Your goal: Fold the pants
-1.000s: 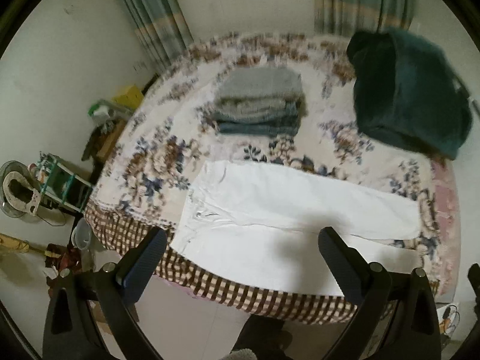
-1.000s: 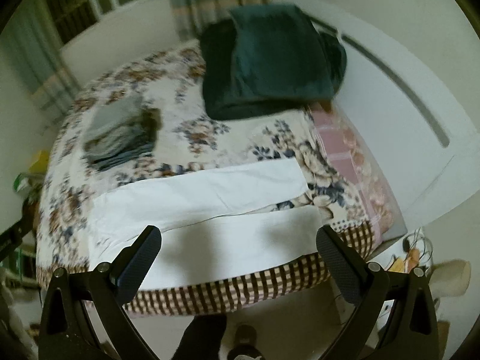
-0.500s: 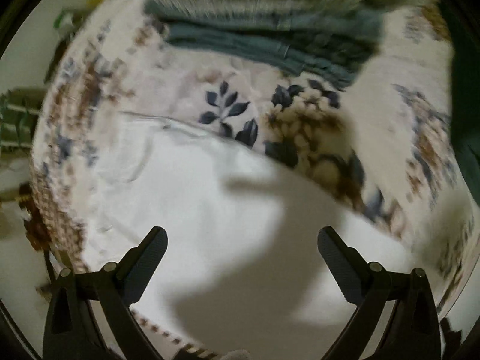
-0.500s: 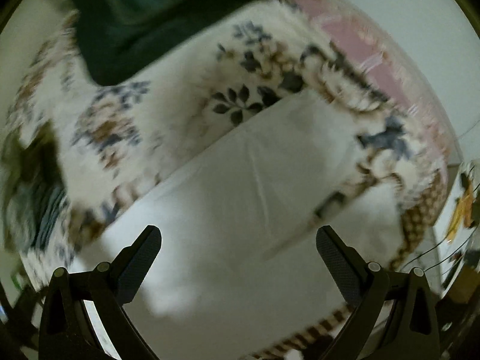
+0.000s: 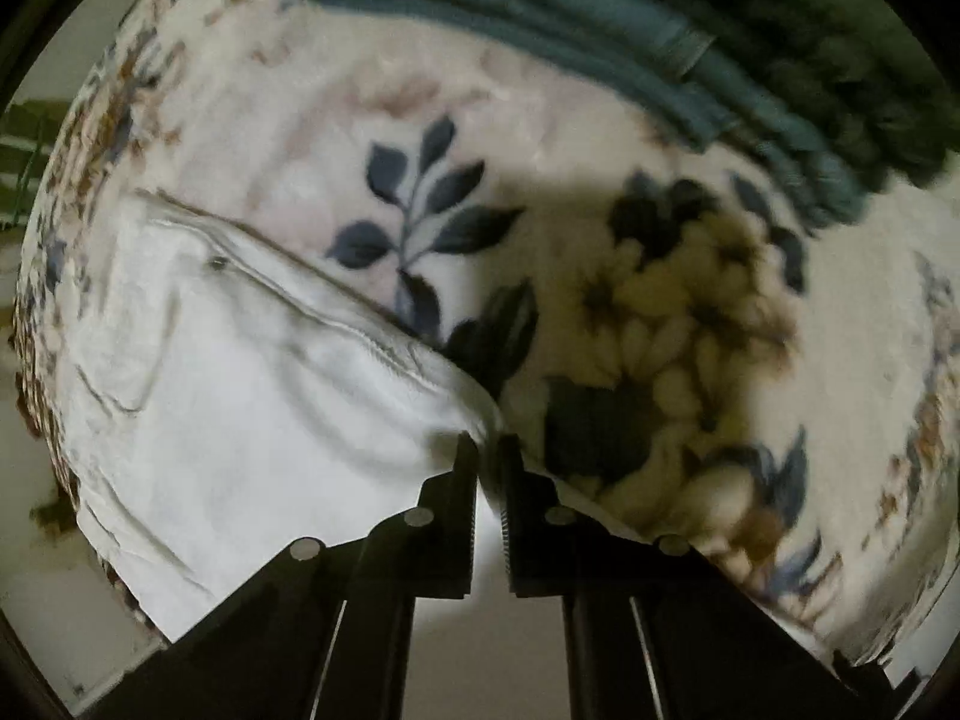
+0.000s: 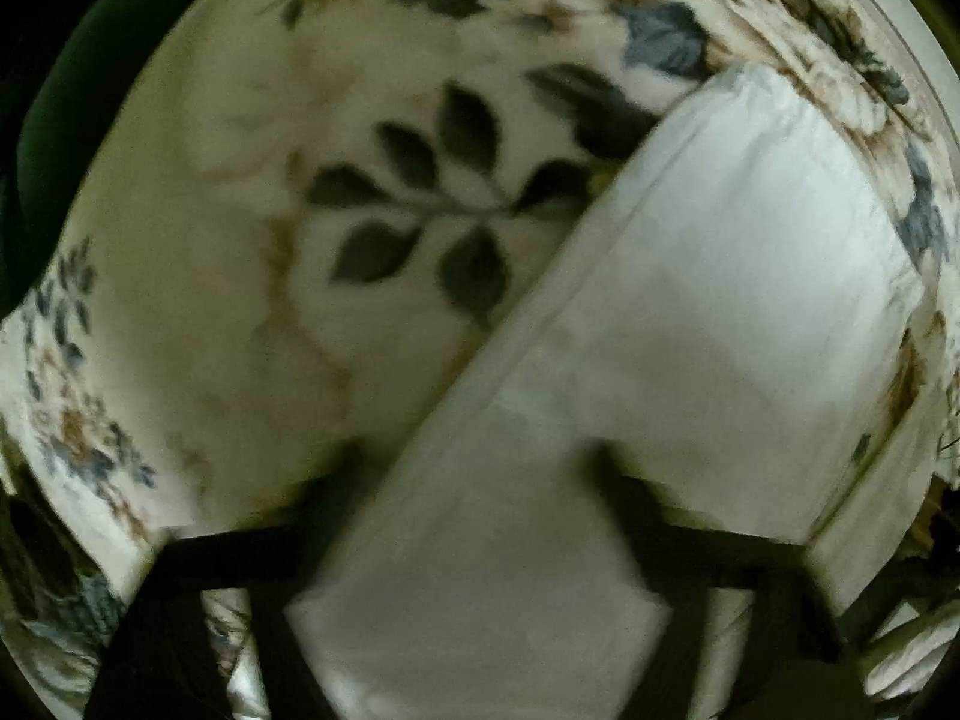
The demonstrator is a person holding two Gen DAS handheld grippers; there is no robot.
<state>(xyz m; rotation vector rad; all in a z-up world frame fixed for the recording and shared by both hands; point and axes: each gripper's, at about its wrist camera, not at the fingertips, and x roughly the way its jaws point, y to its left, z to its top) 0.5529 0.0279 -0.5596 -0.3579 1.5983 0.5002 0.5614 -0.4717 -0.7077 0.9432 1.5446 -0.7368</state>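
Observation:
The white pants [image 5: 240,420] lie flat on the floral bed cover [image 5: 690,312]. In the left wrist view my left gripper [image 5: 487,450] is shut on the far edge of the pants near the waist, and the cloth bunches between the fingers. In the right wrist view a white pant leg [image 6: 690,312] runs diagonally up to its hem at the upper right. My right gripper [image 6: 480,480] is low over this leg; its fingers are dark and blurred, partly hidden by the cloth, so its state is unclear.
A stack of folded grey-blue clothes [image 5: 660,60] lies just beyond the pants in the left wrist view. A dark green blanket [image 6: 54,138] shows at the left edge of the right wrist view. The bed's edge is at the far right [image 6: 924,480].
Both grippers have dropped from above the bed down onto the pants. The left gripper has gone from open to shut on the pants' far edge. The right fingers now sit at the leg.

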